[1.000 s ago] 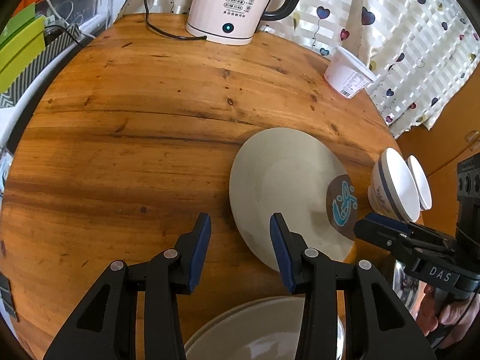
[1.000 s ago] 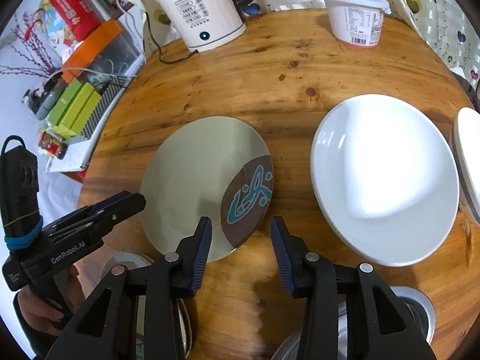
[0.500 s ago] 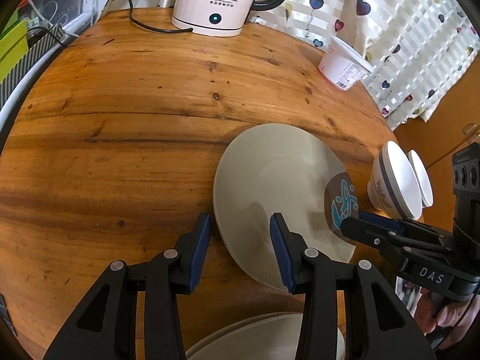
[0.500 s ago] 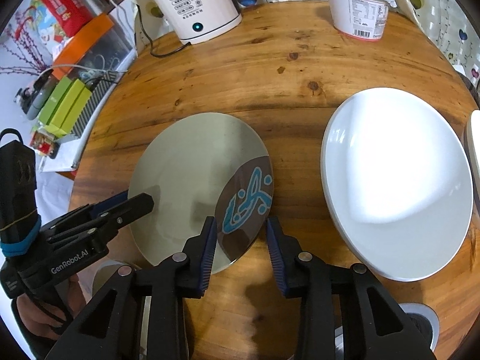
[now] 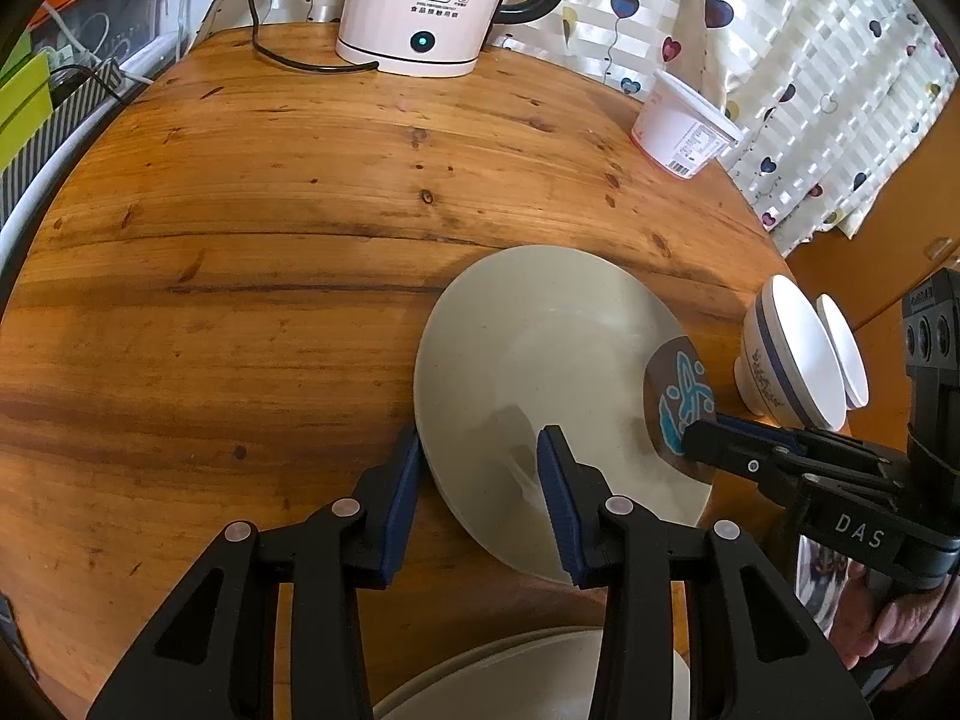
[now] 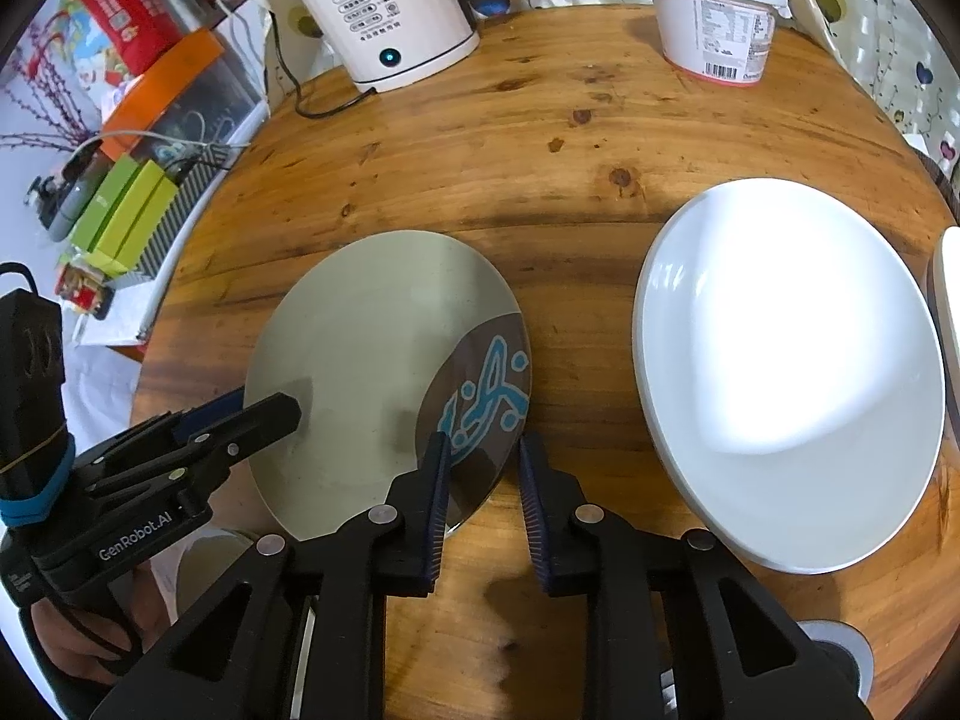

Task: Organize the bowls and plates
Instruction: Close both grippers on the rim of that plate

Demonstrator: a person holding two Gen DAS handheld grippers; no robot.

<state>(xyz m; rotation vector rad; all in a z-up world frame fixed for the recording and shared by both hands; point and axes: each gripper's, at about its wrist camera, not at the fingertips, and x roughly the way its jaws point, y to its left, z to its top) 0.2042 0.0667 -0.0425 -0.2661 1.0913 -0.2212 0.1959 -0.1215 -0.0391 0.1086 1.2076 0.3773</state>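
Closing on the grey plate (image 6: pixel 372 372), my right gripper (image 6: pixel 480 480) straddles its patterned near rim, pads not yet pressing; my left gripper (image 5: pixel 477 489) straddles the opposite rim, jaws apart, so I should seat both before lifting level. Beyond, the white plate (image 6: pixel 786 372), the banded bowl (image 5: pixel 786 369) and the lidded tub (image 6: pixel 717 24) show no visible contents.
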